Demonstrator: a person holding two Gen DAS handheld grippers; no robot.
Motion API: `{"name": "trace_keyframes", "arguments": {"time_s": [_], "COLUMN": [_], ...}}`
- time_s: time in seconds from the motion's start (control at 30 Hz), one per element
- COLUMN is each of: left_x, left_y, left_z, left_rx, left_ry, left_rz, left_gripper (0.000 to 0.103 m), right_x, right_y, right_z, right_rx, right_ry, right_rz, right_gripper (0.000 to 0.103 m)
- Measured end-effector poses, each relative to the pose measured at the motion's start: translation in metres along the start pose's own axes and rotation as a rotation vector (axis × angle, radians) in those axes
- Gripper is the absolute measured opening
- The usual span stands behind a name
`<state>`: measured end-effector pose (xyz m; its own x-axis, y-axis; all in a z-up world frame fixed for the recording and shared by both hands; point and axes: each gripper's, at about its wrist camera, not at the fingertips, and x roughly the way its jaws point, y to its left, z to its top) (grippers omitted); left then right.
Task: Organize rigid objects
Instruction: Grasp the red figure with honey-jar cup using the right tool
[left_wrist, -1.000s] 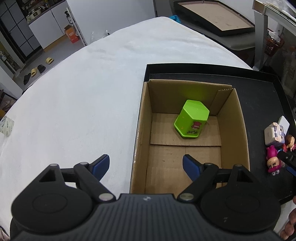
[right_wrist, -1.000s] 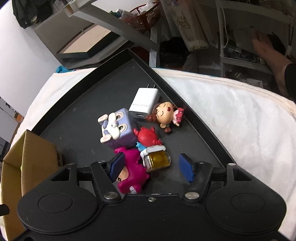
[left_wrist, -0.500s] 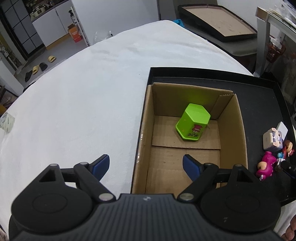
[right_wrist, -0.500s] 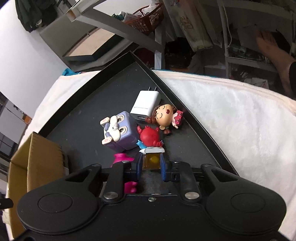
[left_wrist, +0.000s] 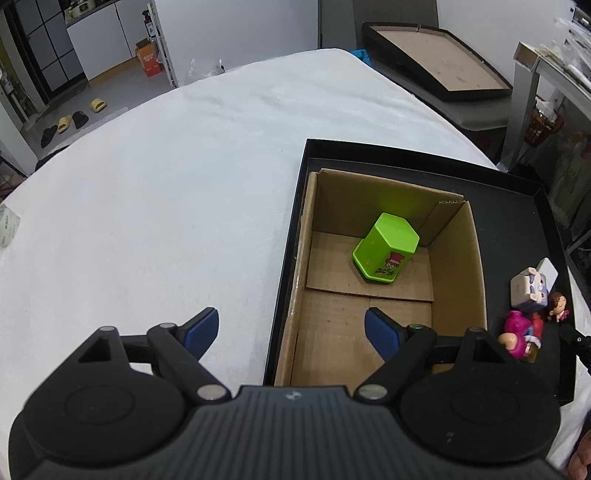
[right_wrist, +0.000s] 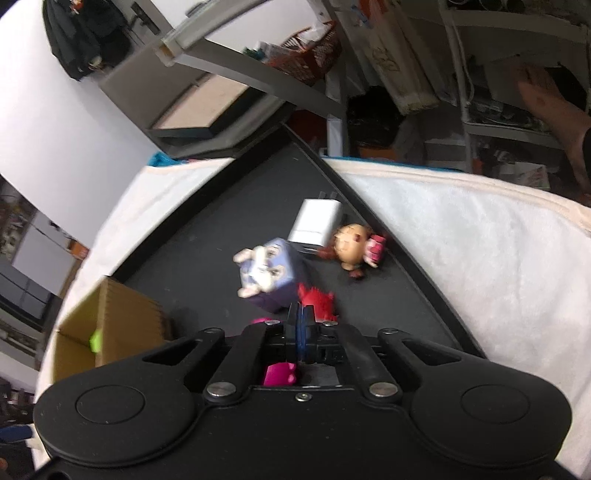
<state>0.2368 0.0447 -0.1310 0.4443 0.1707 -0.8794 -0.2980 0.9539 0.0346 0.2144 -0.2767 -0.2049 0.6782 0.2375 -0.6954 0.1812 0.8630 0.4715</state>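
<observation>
The left gripper (left_wrist: 291, 328) hangs released, jaws wide and empty, over the near left wall of the box (left_wrist: 458, 280). One pad is above the white cloth (left_wrist: 166, 184), the other above the box floor. The box sits in the left part of the black tray (left_wrist: 517, 206), and a green tub (left_wrist: 386, 247) lies tilted on its floor.

The other toys wait on the tray to the right of the box: a cube toy (right_wrist: 269, 269), a charger (right_wrist: 316, 221) behind it, a doll (right_wrist: 352, 243) by the tray rim, and a red toy (right_wrist: 317, 301) just beyond the right gripper (right_wrist: 301, 325). That gripper is clenched. Its jaws have just closed right up, the blue pads meet, and nothing shows between them.

The step in hand looks like a pick from the pile that has probably missed. The next move likely calls for reopening, settling the pads either side of one toy, then carrying it over the box.

The right view is blurred, so a pinched sliver of the red toy cannot be ruled out. The gripper body hides most of a pink toy (left_wrist: 517, 332)
</observation>
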Motion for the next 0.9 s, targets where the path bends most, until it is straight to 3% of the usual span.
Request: {"name": "trace_keyframes", "arguments": {"time_s": [0.13,0.23,0.33,0.37,0.4,0.53,0.73,0.9], "left_x": [-0.002,0.000,0.001,0.001,0.001,0.000,0.004,0.008], "left_y": [0.007,0.012,0.016,0.017,0.018,0.020,0.019,0.014], "left_z": [-0.004,-0.007,-0.010,-0.011,-0.011,-0.009,-0.005,-0.005], "left_rx": [-0.011,-0.020,-0.027,-0.029,-0.030,-0.028,-0.032,-0.019], "left_ry": [-0.001,0.005,0.013,0.015,0.018,0.015,0.014,0.020], "left_rz": [-0.020,-0.033,-0.039,-0.041,-0.042,-0.038,-0.023,-0.016], "left_gripper": [0.085,0.085,0.085,0.085,0.085,0.085,0.085,0.085], "right_x": [-0.005,-0.001,0.005,0.008,0.012,0.028,0.039,0.045], "right_y": [0.005,0.008,0.008,0.008,0.009,0.009,0.018,0.028], "right_z": [-0.001,-0.004,-0.006,-0.008,-0.009,-0.018,-0.026,-0.034], "right_rx": [-0.023,-0.056,-0.034,-0.035,-0.041,-0.030,-0.072,-0.152], "right_ry": [-0.005,0.009,0.013,0.020,0.024,0.062,0.084,0.088], "right_rz": [0.004,-0.048,-0.044,-0.046,-0.056,-0.081,-0.089,-0.125], "right_gripper": [0.000,0.001,0.016,0.026,0.029,0.029,0.040,0.037]}}
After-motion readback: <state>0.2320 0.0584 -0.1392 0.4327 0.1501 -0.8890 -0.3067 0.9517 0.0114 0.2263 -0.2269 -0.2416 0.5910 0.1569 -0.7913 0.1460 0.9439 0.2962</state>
